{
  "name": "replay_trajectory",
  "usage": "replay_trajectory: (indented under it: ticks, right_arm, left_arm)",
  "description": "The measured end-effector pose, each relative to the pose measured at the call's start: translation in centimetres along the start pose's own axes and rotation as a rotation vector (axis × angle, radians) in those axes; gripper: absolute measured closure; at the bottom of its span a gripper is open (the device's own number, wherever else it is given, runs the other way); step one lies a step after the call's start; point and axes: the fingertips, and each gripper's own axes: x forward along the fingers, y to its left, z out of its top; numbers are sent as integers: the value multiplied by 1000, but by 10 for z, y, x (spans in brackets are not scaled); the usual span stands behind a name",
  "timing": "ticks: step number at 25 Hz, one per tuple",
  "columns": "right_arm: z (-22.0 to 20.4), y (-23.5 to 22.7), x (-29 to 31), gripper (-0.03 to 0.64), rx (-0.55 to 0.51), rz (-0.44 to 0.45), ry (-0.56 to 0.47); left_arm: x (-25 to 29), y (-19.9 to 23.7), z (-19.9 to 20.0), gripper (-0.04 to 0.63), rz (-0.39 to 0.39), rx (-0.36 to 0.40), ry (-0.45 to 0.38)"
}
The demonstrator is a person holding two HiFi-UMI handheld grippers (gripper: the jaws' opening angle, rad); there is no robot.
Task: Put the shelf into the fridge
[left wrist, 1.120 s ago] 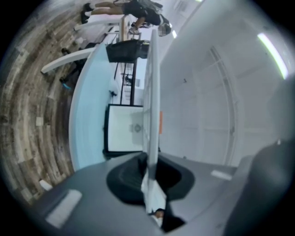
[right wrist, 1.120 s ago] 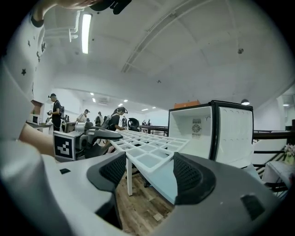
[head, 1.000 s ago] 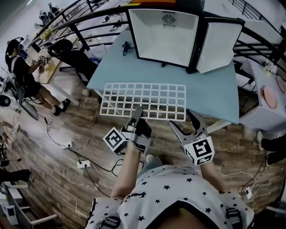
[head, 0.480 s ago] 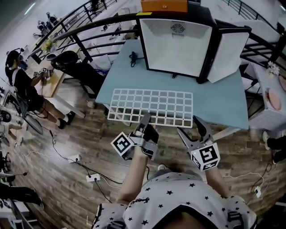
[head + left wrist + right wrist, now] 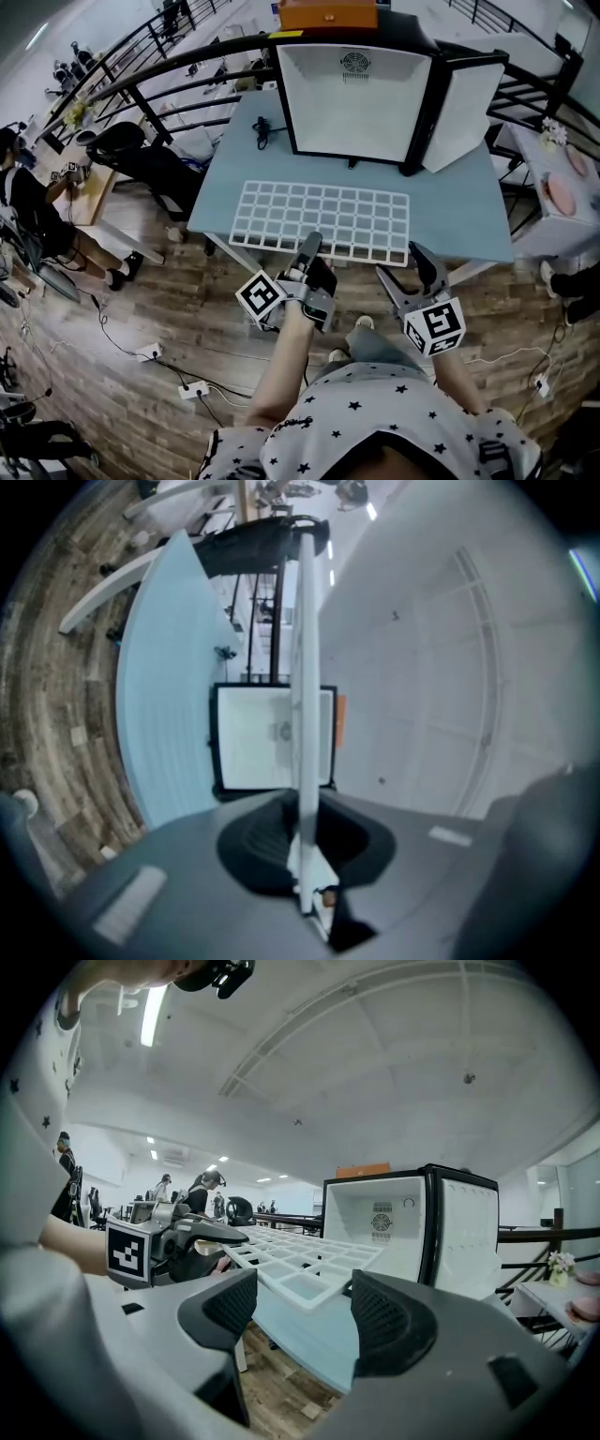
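Observation:
The white grid shelf hovers flat over the blue table, in front of the open fridge with its white inside bare. My left gripper is shut on the shelf's near edge; in the left gripper view the shelf runs edge-on out of the jaws toward the fridge. My right gripper stands open by the shelf's near right corner. In the right gripper view that corner lies between the open jaws, untouched.
The fridge door hangs open at the right. An orange box sits on the fridge. A black cable lies on the table's far left. A dark railing and an office chair stand left, a side table right.
The shelf and both grippers have come a little closer to the fridge. The left gripper has stayed shut on the shelf and the right has stayed open.

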Motion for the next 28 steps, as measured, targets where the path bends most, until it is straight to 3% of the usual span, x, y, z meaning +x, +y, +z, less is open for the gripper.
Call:
replay_trajectory:
  ticks: [28]
  right_arm:
    - [1, -124, 86, 341, 86, -219, -34]
  left_arm:
    - [183, 39, 22, 560, 45, -17, 245]
